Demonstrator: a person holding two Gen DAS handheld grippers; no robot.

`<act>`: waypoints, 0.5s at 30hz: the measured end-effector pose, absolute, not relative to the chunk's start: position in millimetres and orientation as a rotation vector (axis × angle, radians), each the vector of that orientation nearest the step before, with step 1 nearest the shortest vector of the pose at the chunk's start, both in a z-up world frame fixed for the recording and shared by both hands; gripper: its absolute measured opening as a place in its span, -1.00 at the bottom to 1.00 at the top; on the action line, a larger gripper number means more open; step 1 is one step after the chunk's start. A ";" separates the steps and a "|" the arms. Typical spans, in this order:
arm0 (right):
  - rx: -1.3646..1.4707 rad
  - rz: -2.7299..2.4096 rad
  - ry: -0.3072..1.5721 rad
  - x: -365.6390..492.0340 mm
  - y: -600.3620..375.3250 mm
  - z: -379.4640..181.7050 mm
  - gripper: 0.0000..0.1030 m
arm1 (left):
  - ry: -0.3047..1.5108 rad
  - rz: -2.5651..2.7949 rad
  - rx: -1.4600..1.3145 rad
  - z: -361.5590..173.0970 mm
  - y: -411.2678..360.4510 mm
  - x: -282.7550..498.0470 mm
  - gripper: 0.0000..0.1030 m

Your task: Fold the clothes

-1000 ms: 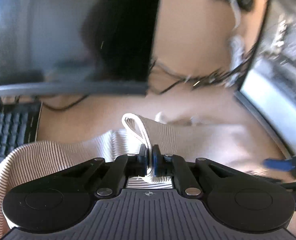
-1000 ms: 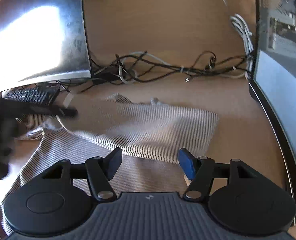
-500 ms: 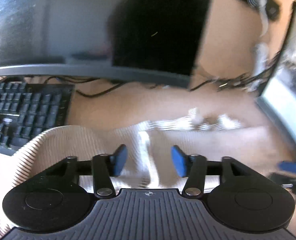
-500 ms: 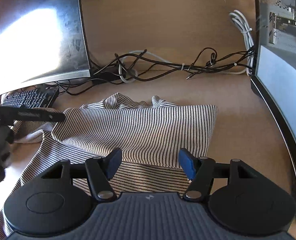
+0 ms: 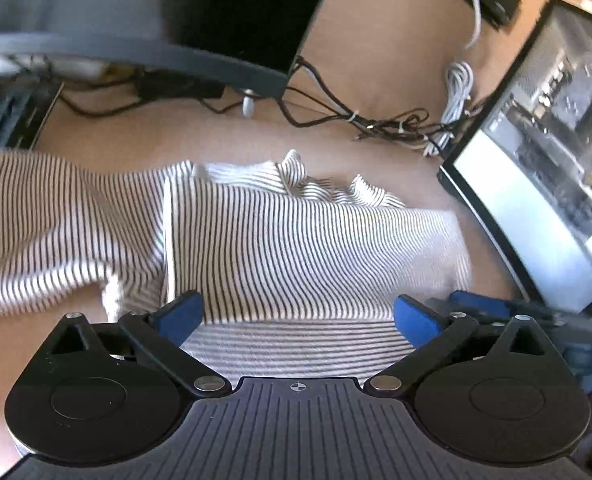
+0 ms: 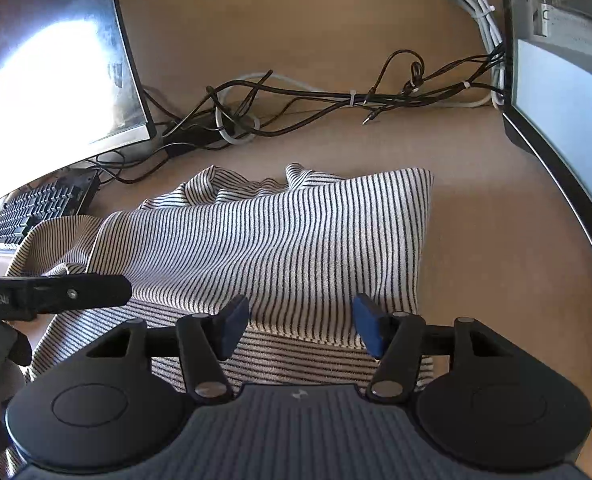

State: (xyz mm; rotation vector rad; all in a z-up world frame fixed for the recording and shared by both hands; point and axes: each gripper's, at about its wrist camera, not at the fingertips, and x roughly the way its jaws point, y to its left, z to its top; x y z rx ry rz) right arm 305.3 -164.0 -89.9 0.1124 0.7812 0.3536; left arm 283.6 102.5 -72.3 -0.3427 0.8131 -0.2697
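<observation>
A white shirt with thin black stripes (image 5: 296,240) lies on the wooden desk, its upper layer folded over the lower one. My left gripper (image 5: 298,316) hovers over the fold's near edge. Its jaws are opening wide and the cloth lies below them, not pinched. My right gripper (image 6: 302,326) stands open above the near edge of the same striped shirt (image 6: 276,240), its blue pads clear of the fabric. One black left finger (image 6: 56,294) shows at the left edge of the right wrist view. The right gripper's blue tip (image 5: 468,304) shows in the left wrist view.
A curved monitor (image 6: 56,72) stands at the back left and another monitor (image 6: 568,100) at the right. Tangled cables (image 6: 316,100) run along the back of the desk (image 6: 496,240). A black keyboard (image 6: 36,212) sits at the left beside the shirt.
My left gripper was shut on a pinched fold of the shirt; it has let go and its jaws have spread. The fold now lies flat. Both grippers sank slightly.
</observation>
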 end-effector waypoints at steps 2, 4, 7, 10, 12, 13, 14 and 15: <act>0.121 0.360 0.779 305.7 -163.1 -89.7 0.33 | 0.848 -0.267 -0.353 -72.4 102.4 278.2 1.00; 0.136 0.367 0.777 306.3 -161.9 -90.1 0.45 | 0.860 -0.260 -0.349 -72.2 101.2 270.2 1.00; 0.150 0.377 0.786 308.3 -158.3 -90.7 0.63 | 0.885 -0.252 -0.348 -70.4 101.0 264.8 1.00; 0.179 0.410 0.811 312.8 -156.8 -90.6 0.88 | 0.942 -0.231 -0.376 -64.9 109.5 265.6 1.00; 0.192 0.416 0.819 314.3 -156.5 -91.0 0.93 | 0.928 -0.167 -0.361 -58.9 116.0 259.9 1.00; 0.192 0.415 0.822 314.5 -155.8 -91.0 0.93 | 0.912 -0.139 -0.352 -55.5 119.3 256.1 1.00; 0.189 0.413 0.826 314.8 -154.7 -90.9 0.94 | 0.895 -0.127 -0.350 -52.0 123.5 251.8 1.00; 0.186 0.409 0.830 315.2 -153.4 -90.8 0.95 | 0.880 -0.115 -0.350 -48.6 127.6 247.8 1.00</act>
